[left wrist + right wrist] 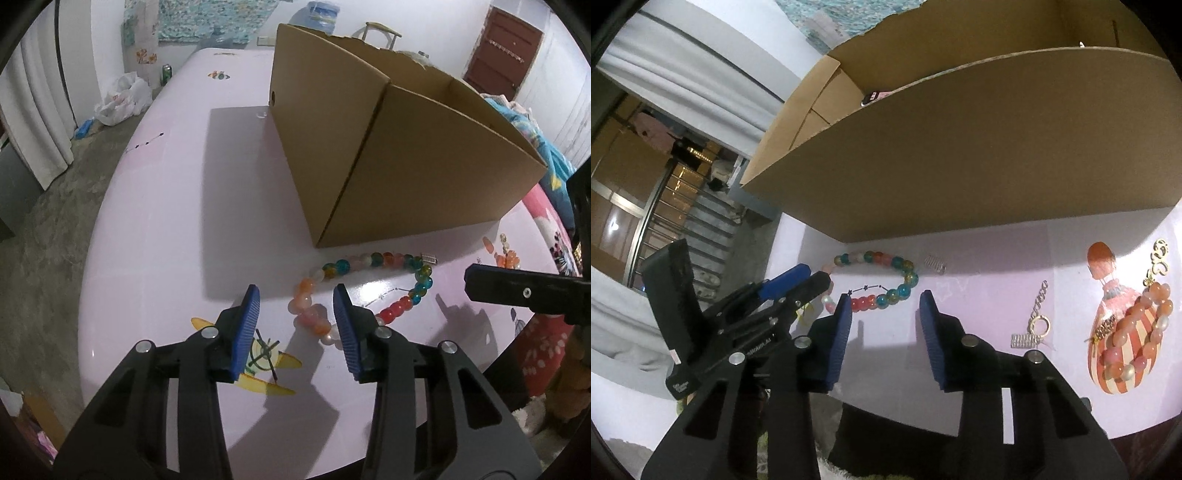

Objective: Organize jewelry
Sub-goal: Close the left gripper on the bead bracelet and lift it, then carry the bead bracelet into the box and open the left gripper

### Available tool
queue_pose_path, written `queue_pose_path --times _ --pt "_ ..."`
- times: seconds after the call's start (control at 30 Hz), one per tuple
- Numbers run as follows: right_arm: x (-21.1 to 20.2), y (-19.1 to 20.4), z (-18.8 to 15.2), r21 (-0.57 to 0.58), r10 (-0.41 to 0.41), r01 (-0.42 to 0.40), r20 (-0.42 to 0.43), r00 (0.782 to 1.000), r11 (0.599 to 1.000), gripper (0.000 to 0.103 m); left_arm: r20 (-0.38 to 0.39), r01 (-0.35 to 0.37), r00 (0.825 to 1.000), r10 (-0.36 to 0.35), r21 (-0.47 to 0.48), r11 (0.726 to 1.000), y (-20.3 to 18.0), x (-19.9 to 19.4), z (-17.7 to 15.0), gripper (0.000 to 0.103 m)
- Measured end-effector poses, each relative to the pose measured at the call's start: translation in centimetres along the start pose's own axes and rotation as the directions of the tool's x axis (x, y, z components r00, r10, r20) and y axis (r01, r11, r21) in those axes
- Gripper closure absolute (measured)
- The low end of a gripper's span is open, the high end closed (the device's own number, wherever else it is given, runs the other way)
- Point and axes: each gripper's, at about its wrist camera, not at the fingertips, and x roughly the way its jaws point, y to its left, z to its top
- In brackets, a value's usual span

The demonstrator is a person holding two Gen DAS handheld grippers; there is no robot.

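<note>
A bracelet of teal, red, orange and pale glass beads (376,257) (903,291) lies on the pink table in front of a cardboard box (406,147) (960,158). My left gripper (297,295) hovers over its orange end with jaws apart; a few beads sit between the blue pads, untouched. My right gripper (885,295) stands with jaws apart just short of the bracelet's red beads, nothing between its pads. In the right wrist view the left gripper (812,275) comes in from the left. One black finger (517,291) of the right gripper shows in the left wrist view.
A small silver coil (429,257) (936,264) lies by the box. Right of it are a silver toggle chain (1038,314), an orange bead bracelet (1141,332) and a gold piece (1158,262). The table edge (960,428) is close below.
</note>
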Motion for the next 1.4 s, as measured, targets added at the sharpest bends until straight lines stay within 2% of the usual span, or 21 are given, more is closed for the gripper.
queue_pose_path --times 0.07,0.2,0.27,0.33,0.77,0.87,0.93,0.97,1.1,1.23,1.4 --pt "0.4 0.1 0.2 -0.003 -0.008 0.008 -0.002 1.000 1.000 0.070 0.002 -0.015 1.000 0.015 0.008 1.000 -0.2 0.1 0.0 0.064" --pt "1.1 0.5 0.5 -0.004 -0.032 0.032 -0.004 0.999 0.999 0.072 0.015 -0.066 0.998 0.065 0.029 0.997 -0.6 0.1 -0.2 0.076" --pt "1.4 0.8 0.7 -0.016 -0.044 0.044 -0.005 0.999 0.999 0.073 0.023 -0.062 0.998 0.062 0.031 0.998 -0.6 0.0 -0.4 0.082" --pt "1.7 1.1 0.8 -0.028 -0.058 0.057 -0.006 0.998 0.998 0.074 0.024 -0.049 0.999 0.048 0.033 0.998 -0.5 -0.2 -0.6 0.093" --pt "4.4 3.5 1.4 -0.148 -0.157 0.154 -0.011 0.988 0.977 0.079 0.021 -0.037 0.999 0.036 0.038 0.999 -0.2 -0.7 -1.2 0.092" --pt "4.9 4.6 1.1 -0.200 -0.203 0.200 0.006 0.979 0.959 0.084 0.022 -0.050 0.999 0.049 0.048 0.998 -0.3 -0.6 -1.3 0.092" --pt "5.2 4.7 1.0 -0.225 -0.228 0.225 0.014 0.974 0.948 0.092 0.026 -0.061 0.998 0.059 0.048 0.997 -0.6 -0.6 -1.3 0.092" --pt "5.2 4.8 1.0 -0.235 -0.235 0.232 0.018 0.972 0.944 0.093 0.031 -0.069 0.997 0.067 0.048 0.997 -0.7 -0.6 -1.3 0.092" --pt "5.1 5.0 1.1 -0.238 -0.223 0.221 0.019 0.975 0.946 0.093 0.047 -0.092 0.995 0.090 0.051 0.994 -1.0 -0.6 -1.4 0.095" --pt "3.7 5.5 0.9 -0.248 -0.197 0.202 0.043 0.979 0.948 0.093 0.055 -0.083 0.995 0.080 0.039 0.996 -1.2 -1.4 -1.5 0.095" --pt "1.0 6.5 0.9 -0.263 -0.162 0.179 0.084 0.983 0.948 0.093 0.116 -0.060 0.992 0.057 0.019 0.998 -1.7 -5.0 -1.0 0.095"
